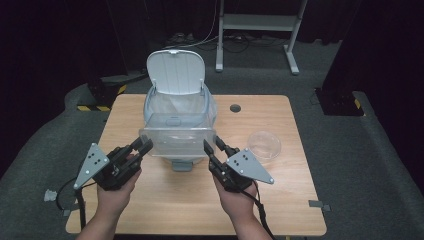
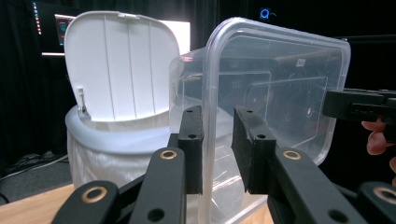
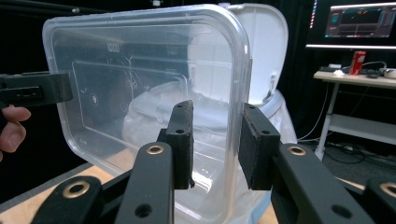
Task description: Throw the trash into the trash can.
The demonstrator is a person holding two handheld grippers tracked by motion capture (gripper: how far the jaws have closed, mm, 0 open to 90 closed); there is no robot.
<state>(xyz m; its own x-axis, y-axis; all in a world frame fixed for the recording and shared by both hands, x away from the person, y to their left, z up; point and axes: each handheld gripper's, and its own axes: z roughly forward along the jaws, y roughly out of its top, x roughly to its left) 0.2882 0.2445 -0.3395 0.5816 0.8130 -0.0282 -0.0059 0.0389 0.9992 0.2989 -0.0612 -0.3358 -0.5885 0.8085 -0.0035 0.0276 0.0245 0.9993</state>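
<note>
A clear rectangular plastic container (image 1: 175,137) hangs tipped on its side in front of a white pedal bin (image 1: 165,102), whose lid (image 1: 176,72) stands open. My left gripper (image 1: 142,146) is shut on the container's left rim and my right gripper (image 1: 212,145) on its right rim. In the left gripper view the jaws (image 2: 217,135) straddle the rim of the container (image 2: 280,93), with the right gripper's jaw (image 2: 359,105) at its far side. In the right gripper view my jaws (image 3: 217,135) clamp the opposite rim of the container (image 3: 140,84). The container looks empty.
The bin is lined with a white bag and stands at the back middle of the wooden table (image 1: 150,200). Its pedal (image 1: 182,165) points toward me. A clear round bowl (image 1: 264,145) sits to the right. A cable hole (image 1: 235,108) is behind it.
</note>
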